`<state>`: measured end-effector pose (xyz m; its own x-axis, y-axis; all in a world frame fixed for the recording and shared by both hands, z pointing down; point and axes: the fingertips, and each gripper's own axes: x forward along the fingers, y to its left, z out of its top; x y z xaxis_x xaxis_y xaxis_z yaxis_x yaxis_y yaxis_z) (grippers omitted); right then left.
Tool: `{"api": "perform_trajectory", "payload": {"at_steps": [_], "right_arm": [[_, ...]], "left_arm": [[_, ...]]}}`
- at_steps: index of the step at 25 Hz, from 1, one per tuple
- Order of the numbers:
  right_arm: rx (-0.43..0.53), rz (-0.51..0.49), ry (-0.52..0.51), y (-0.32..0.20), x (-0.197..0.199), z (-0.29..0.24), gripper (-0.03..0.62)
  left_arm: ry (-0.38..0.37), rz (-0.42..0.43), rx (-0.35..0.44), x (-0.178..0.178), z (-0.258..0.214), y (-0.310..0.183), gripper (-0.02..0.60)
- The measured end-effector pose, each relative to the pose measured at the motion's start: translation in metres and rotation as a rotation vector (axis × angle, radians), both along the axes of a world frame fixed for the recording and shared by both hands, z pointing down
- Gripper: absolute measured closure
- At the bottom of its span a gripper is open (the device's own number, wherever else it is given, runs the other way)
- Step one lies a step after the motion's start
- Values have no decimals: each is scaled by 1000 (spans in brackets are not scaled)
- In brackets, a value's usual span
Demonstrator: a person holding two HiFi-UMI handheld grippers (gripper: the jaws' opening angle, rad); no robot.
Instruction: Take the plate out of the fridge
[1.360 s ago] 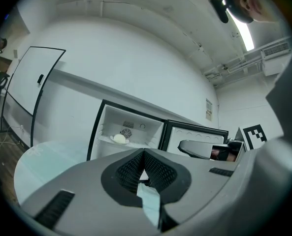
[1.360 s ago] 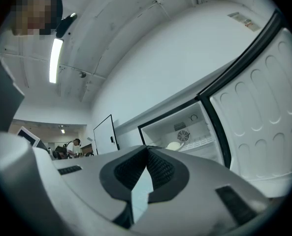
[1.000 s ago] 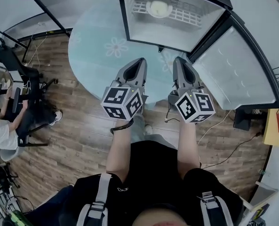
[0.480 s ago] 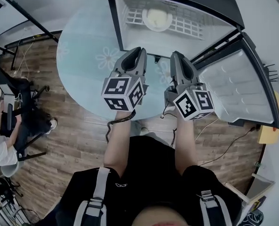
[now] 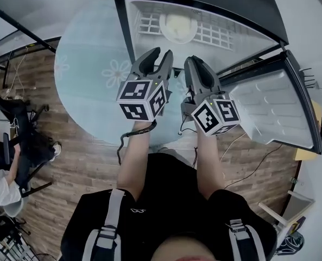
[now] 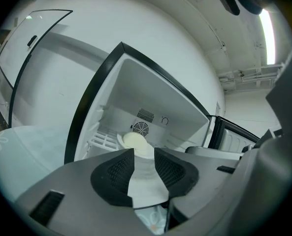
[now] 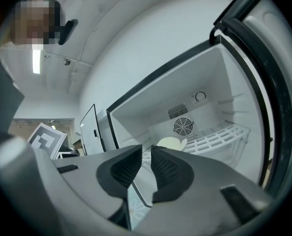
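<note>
Wood floor [image 5: 84, 167] w/ round pale-blue flower rug [image 5: 90, 75]; white walls [image 6: 62, 82].

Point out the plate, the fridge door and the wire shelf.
plate [image 5: 178, 27], head view, centre of its pale face.
fridge door [image 5: 275, 110], head view, white inner panel of the open door.
wire shelf [image 5: 220, 34], head view, bare grid right of the plate.

even, diffuse indoor light; colours muted in the head view. the white interior of the open black fridge [image 5: 242, 37] reads brightest. a long ceiling strip lamp [image 6: 267, 31] glares in the left gripper view. both gripper views bend strongly, with dark rounded corners.
</note>
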<state>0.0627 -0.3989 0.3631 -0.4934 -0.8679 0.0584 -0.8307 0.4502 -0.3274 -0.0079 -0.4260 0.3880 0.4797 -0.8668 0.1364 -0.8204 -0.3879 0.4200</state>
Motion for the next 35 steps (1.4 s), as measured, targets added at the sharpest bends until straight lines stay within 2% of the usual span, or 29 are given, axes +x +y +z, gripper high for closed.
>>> {"api": "perform_trajectory", "payload": {"at_steps": [4, 6, 10, 13, 18, 20, 25, 35], "right_arm": [[-40, 14, -26, -16, 0, 9, 488], [-57, 27, -31, -24, 3, 13, 488], [-84, 65, -42, -41, 1, 21, 486], [-115, 79, -55, -53, 4, 31, 445], [-162, 94, -73, -67, 11, 44, 445], [-174, 91, -98, -73, 11, 46, 445], [-205, 89, -133, -85, 10, 51, 444], [-241, 58, -211, -90, 3, 56, 450]], "left_arm": [[10, 8, -6, 5, 4, -15, 449], [25, 7, -11, 7, 6, -22, 449], [102, -25, -14, -7, 7, -34, 453], [128, -32, -31, -8, 12, -44, 451], [172, -8, -53, 1, 18, -57, 451], [193, 16, -59, 6, 18, -62, 431], [174, 19, -101, 9, 28, -71, 414], [202, 58, -90, 9, 29, -74, 439]]}}
